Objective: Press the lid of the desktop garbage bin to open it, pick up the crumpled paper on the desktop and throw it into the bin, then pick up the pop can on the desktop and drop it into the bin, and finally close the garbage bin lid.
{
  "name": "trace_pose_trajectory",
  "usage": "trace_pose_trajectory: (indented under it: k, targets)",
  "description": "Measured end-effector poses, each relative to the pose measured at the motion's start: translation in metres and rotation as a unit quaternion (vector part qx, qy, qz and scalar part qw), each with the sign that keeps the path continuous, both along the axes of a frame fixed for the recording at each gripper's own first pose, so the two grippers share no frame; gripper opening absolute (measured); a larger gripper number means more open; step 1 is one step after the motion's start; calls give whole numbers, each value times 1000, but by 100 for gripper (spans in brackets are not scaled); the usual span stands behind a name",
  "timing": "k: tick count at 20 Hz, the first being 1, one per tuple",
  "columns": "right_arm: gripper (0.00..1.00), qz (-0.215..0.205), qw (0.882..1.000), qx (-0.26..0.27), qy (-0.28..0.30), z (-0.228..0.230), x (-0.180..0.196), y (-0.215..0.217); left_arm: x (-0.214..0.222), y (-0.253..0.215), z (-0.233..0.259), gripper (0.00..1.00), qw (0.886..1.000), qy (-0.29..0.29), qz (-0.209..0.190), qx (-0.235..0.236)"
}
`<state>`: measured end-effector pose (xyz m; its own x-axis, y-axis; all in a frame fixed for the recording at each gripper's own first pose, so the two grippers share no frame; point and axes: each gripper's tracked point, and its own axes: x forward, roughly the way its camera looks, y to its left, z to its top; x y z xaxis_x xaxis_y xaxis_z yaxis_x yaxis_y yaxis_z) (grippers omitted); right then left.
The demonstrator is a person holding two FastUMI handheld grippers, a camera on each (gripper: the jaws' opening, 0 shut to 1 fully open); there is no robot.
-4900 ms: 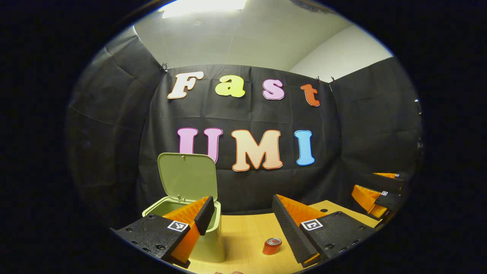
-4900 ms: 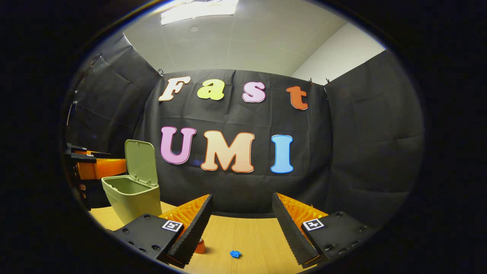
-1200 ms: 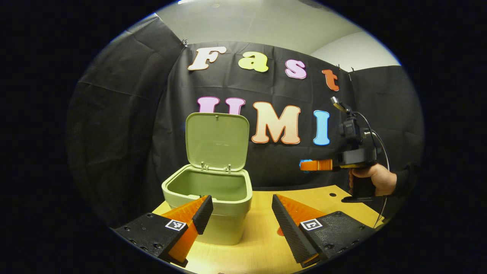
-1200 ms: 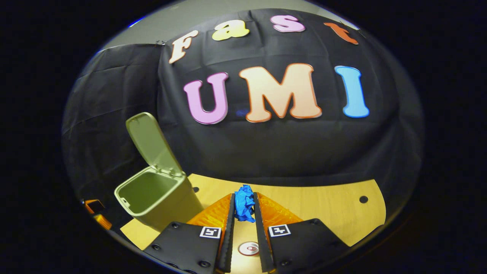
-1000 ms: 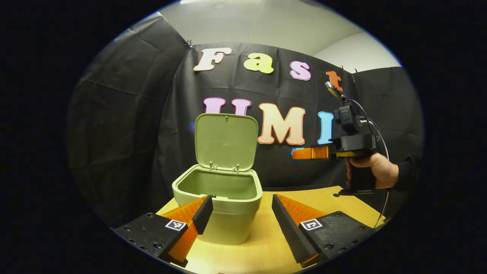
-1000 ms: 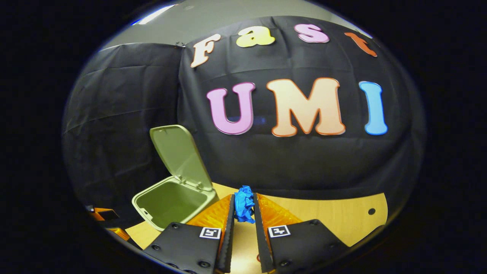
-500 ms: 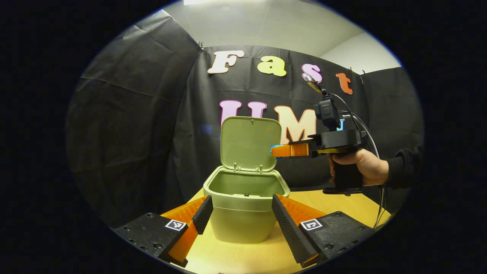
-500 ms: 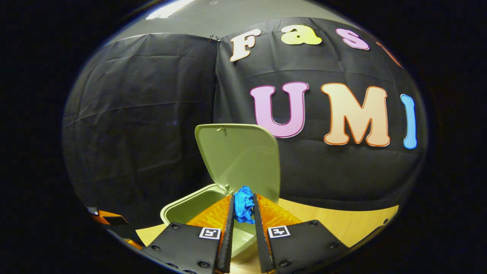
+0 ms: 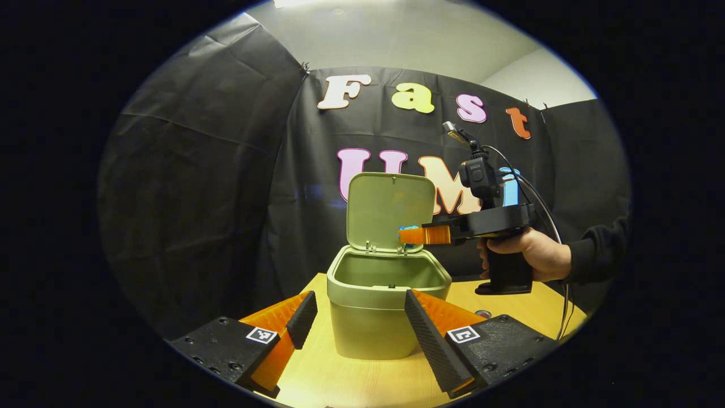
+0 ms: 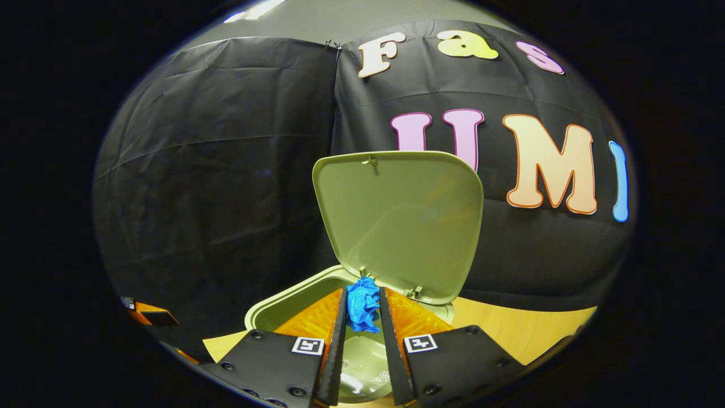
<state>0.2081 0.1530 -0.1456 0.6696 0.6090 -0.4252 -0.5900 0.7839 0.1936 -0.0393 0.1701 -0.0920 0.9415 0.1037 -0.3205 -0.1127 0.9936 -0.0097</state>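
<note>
Crumpled paper [image 10: 362, 303], clamped between the right gripper's [image 10: 362, 317] fingers, has come from over the desk to above the open bin [image 10: 294, 306] beneath it; release looks next. Left gripper [image 9: 357, 317] hangs apart.

One open-lidded garbage bin [image 9: 368, 323], one crumpled paper [image 10: 362, 303], two grippers counted, left gripper [image 9: 357, 317] and right gripper [image 10: 362, 309], one hand [image 9: 529, 255], one tabletop [image 9: 362, 382]
</note>
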Motion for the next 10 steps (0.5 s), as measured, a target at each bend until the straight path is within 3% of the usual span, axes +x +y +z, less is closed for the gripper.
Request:
trace_pose_trajectory:
  k: [2,7,9,10]
  targets:
    - [40,-3,1000,0,3,-6,-2,-2,1,-2,-2,93,1000,1,-3,-2]
    - [88,-5,1000,-12,0,-13,-6,-13,5,-9,-5,93,1000,0,-12,-4]
    - [92,-12,1000,-8,3,-13,-4,-18,9,-12,-5,93,1000,0,-14,-7]
    - [89,-17,1000,-5,4,-12,-3,-23,10,-14,-5,93,1000,-1,-15,-9]
